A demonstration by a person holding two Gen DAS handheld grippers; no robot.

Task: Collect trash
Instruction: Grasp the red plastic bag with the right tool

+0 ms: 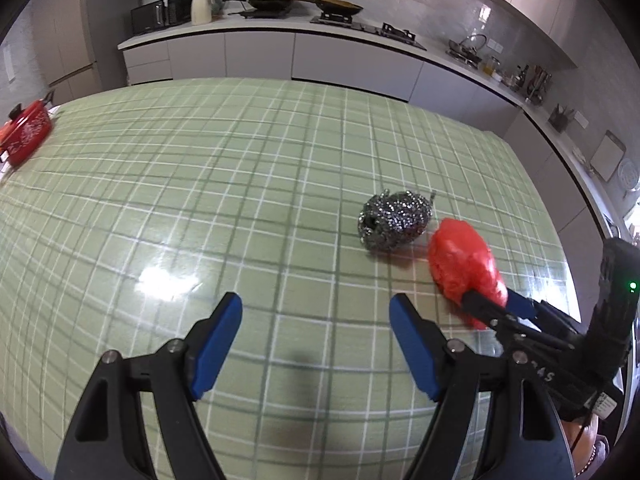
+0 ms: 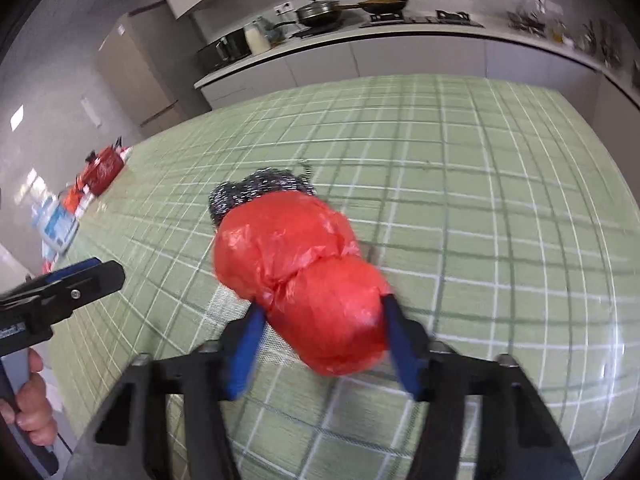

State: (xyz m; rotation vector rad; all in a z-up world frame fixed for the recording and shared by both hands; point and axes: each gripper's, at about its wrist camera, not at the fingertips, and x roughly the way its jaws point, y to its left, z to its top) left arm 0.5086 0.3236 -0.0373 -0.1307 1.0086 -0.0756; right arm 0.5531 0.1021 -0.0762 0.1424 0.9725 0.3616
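Observation:
A red plastic bag bundle (image 2: 308, 280) is tied in the middle and sits between the blue pads of my right gripper (image 2: 320, 316), which is shut on its near end. It also shows in the left wrist view (image 1: 464, 262), just above the green checked tablecloth (image 1: 200, 200). A steel wool scrubber (image 1: 394, 220) lies on the cloth right behind the bag, partly hidden by it in the right wrist view (image 2: 248, 192). My left gripper (image 1: 316, 312) is open and empty, low over the cloth, to the left of the bag.
A red pot (image 1: 26, 132) stands at the table's far left edge, with packets and boxes (image 2: 60, 220) beside it. A kitchen counter (image 1: 280, 28) with pans, a kettle and a microwave runs behind the table.

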